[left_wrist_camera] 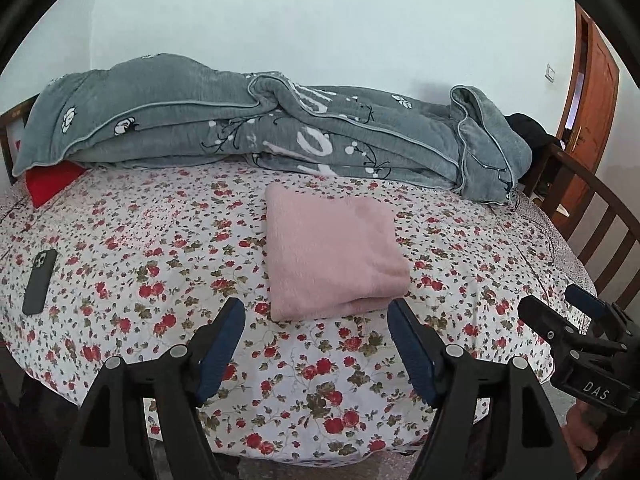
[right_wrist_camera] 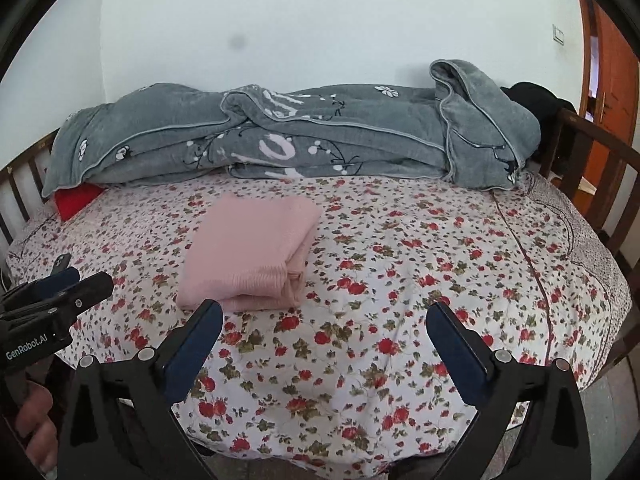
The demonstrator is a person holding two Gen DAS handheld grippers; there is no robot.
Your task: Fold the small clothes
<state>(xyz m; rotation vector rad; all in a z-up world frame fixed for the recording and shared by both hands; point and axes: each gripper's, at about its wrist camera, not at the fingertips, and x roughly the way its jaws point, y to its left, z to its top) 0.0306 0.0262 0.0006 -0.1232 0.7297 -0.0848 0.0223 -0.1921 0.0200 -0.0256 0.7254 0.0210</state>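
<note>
Folded pink knit garment (left_wrist_camera: 334, 254) lying just ahead of left claw (left_wrist_camera: 316, 314), long axis running away; right claw (right_wrist_camera: 324, 320) farther off; both spread, empty

A: Legible markings?
B: Two. "DAS" on the right tongs (left_wrist_camera: 560, 308) body, seen from the left wrist. "GenRobot.AI" on the left tongs (right_wrist_camera: 86, 280) body. Large white letters on the grey blanket (left_wrist_camera: 280, 132): folded, unreadable.

Floral bedsheet (left_wrist_camera: 160, 248) covers the bed. Grey quilt (left_wrist_camera: 240, 128) bunched along the wall side, over a red pillow (left_wrist_camera: 52, 180). Dark phone (left_wrist_camera: 39, 282) lies on the sheet at left. Wooden door (left_wrist_camera: 592, 92) at right.
</note>
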